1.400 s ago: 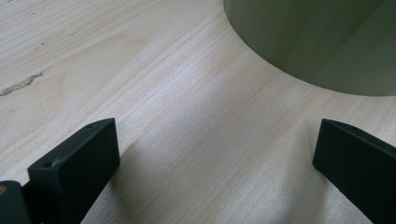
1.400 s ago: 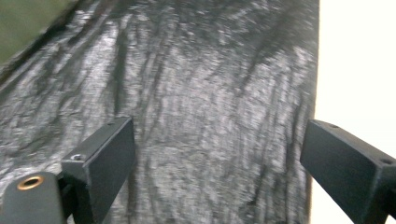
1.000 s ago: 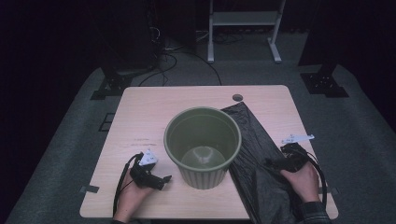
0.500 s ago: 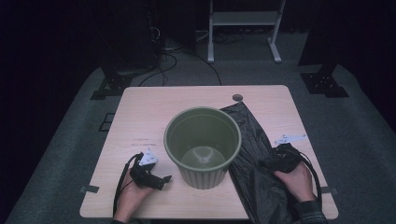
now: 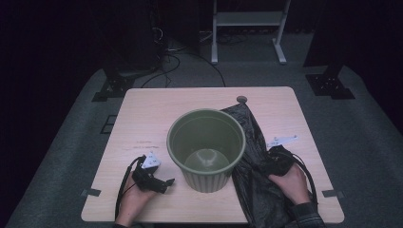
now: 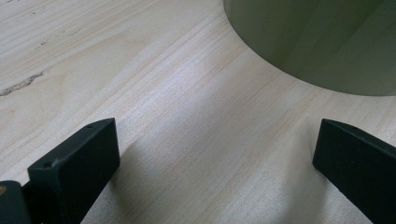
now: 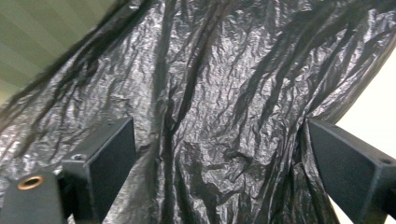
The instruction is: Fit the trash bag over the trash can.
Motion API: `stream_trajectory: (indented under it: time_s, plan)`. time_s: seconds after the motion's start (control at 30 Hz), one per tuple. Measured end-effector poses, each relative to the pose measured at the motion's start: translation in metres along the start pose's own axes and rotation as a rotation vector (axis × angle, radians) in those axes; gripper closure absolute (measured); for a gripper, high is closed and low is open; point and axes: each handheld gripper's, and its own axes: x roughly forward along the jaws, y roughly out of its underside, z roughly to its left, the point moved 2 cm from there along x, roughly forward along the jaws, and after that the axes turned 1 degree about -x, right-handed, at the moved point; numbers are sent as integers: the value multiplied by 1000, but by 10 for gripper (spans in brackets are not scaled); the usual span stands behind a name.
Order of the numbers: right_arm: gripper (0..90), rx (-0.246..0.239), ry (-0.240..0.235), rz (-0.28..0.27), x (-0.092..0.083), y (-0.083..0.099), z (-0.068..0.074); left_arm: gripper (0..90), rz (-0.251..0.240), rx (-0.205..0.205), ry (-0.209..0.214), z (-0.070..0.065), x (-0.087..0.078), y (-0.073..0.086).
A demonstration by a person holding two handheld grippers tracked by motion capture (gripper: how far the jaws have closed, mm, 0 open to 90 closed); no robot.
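Step in hand, as judged: picking up the black bin bag (image 5: 259, 183), which lies crumpled on the worktop along its right part, running to the near edge and touching the green bin (image 5: 206, 147) at centre. Right gripper (image 7: 219, 172) sits low over the bag, jaws wide apart, plastic between them. Next move calls for closing on a fold. Left gripper (image 5: 166, 182) rests near the front-left corner, jaws apart over bare wood. The right gripper view shows the bag's creases; the high view shows its full spread

bin (image 5: 206, 142): olive green, ribbed; bag (image 7: 219, 107): glossy black, crinkled; table (image 5: 157, 114): pale wood grain
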Motion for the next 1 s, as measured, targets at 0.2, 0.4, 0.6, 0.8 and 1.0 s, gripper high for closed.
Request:
stream_trajectory:
  time_s: [0.2, 0.4, 0.6, 0.8, 1.0]
  plan:
    - [97, -10, -33, -7, 10, -8, 12, 0, 0, 1, 0, 0, 0, 0]
    - [97, -25, -51, -16, 20, -16, 22, 0, 0, 1, 0, 0, 0, 0]
    - [97, -37, -57, -25, 28, -22, 31, 0, 0, 1, 0, 0, 0, 0]
    - [100, -57, -34, -30, 33, -24, 37, 0, 0, 1, 0, 0, 0, 0]
    - [115, -89, 11, -24, 36, -25, 43, 0, 0, 1, 0, 0, 0, 0]
